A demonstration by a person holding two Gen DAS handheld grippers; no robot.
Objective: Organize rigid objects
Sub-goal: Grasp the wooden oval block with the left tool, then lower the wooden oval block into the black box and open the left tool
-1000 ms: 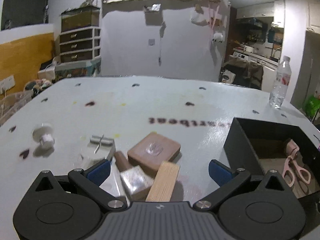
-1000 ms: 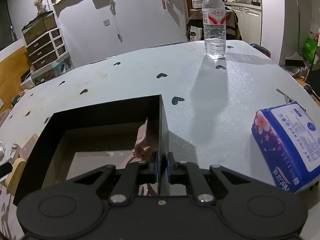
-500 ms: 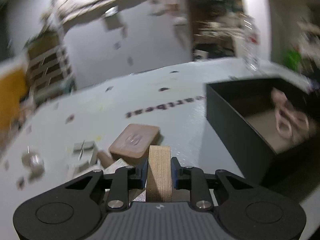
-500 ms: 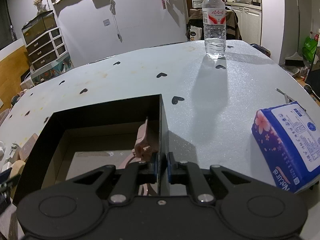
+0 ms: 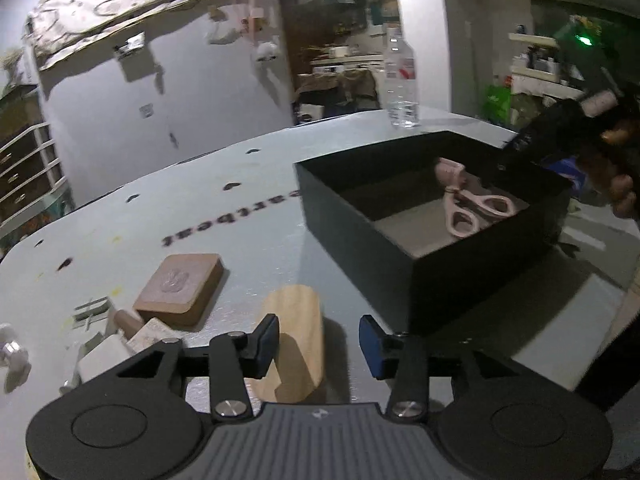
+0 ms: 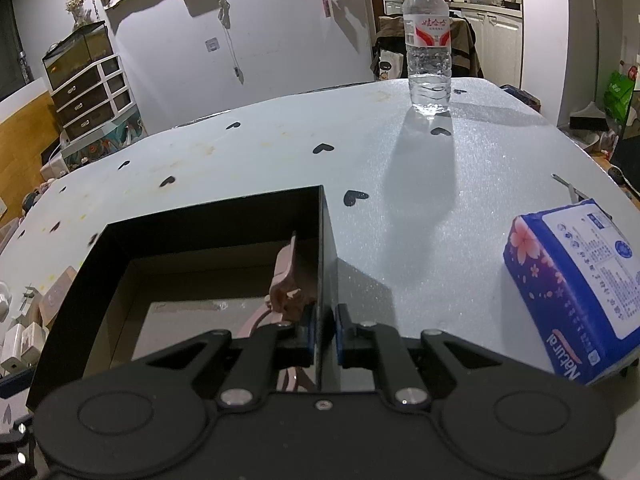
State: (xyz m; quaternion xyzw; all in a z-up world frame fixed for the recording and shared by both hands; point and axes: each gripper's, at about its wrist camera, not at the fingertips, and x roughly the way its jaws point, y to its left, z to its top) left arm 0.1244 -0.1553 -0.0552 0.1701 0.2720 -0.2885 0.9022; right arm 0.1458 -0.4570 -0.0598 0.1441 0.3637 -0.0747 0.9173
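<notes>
A light wooden block (image 5: 294,340) lies on the table between the jaws of my left gripper (image 5: 320,344). Those jaws are opening: a gap shows between the block and the right pad, so nothing is gripped. Just to the right stands the open black box (image 5: 360,248), with pink scissors (image 5: 468,208) on its floor. My right gripper (image 6: 323,330) is shut on the box's right wall (image 6: 326,272), and the scissors (image 6: 286,280) lie just inside that wall. A pinkish square pad (image 5: 180,288) sits left of the block.
Small white packets (image 5: 100,360) and a white spool (image 5: 12,352) lie at the table's left. A water bottle (image 6: 428,48) stands at the far side. A blue tissue pack (image 6: 576,280) lies right of the box. A person's hand (image 5: 616,184) shows behind the box.
My left gripper shut on the wooden block, rolled and shifted right toward the box, and its jaws have now parted again. The right gripper and the box have not moved.
</notes>
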